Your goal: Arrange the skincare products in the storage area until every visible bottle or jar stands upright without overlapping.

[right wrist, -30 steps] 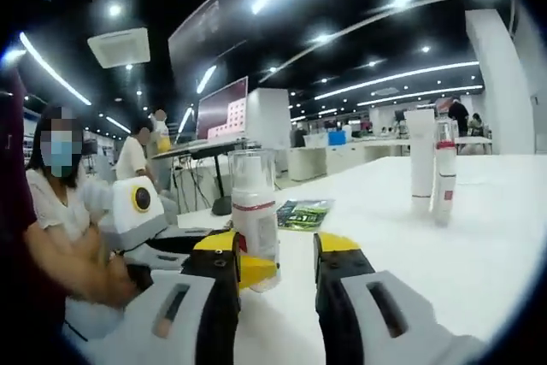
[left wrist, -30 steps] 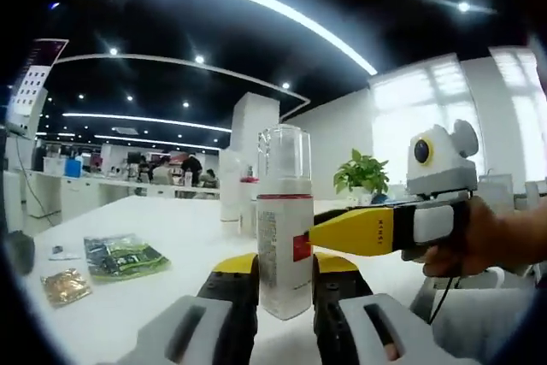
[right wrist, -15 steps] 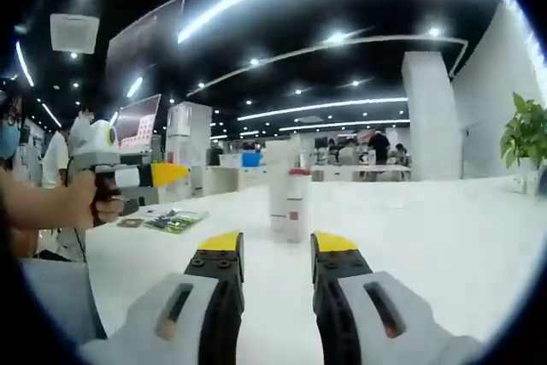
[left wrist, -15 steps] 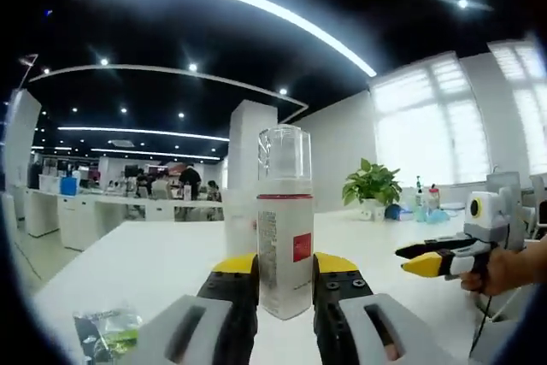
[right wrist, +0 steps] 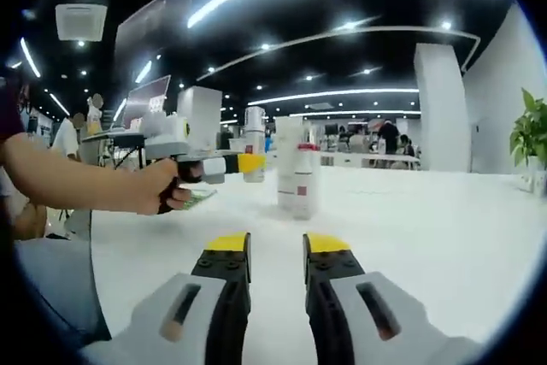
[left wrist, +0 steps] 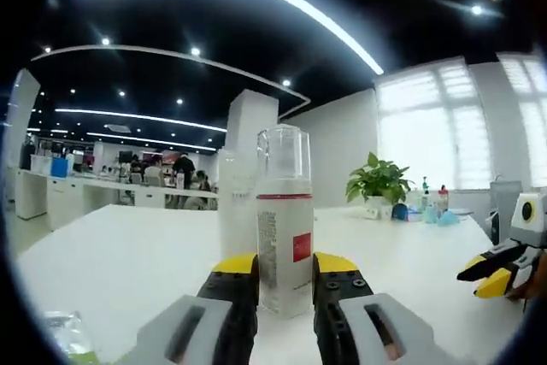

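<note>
In the left gripper view, the left gripper (left wrist: 285,275) is clamped on a white pump bottle (left wrist: 285,237) with a clear cap and a red band, its yellow-tipped jaws pressed against both sides of the bottle's base. The bottle is upright, and its foot seems to be at or just above the white table (left wrist: 111,254); I cannot tell whether it touches. Right behind it stands a tall white tube (left wrist: 231,211), near the middle of the table. A clear packet (left wrist: 64,335) lies toward the near left edge. The right gripper (left wrist: 496,269) shows at the far right, well apart from the bottle.

In the right gripper view, the right gripper (right wrist: 275,250) holds nothing; its jaws stand slightly apart over bare table (right wrist: 444,228). Ahead, toward the middle of the table, a red-capped bottle (right wrist: 306,179) stands upright just beside a taller white tube (right wrist: 288,164), the two close enough to overlap from here. To the left, a hand (right wrist: 167,187) holds the left gripper (right wrist: 244,162) with the pump bottle (right wrist: 254,143) upright at its tip.

The step in hand looks like placing the pump bottle among the standing products. The next move calls for setting it down flat with a clear gap from the tube, then easing the jaws off without tipping it.
</note>
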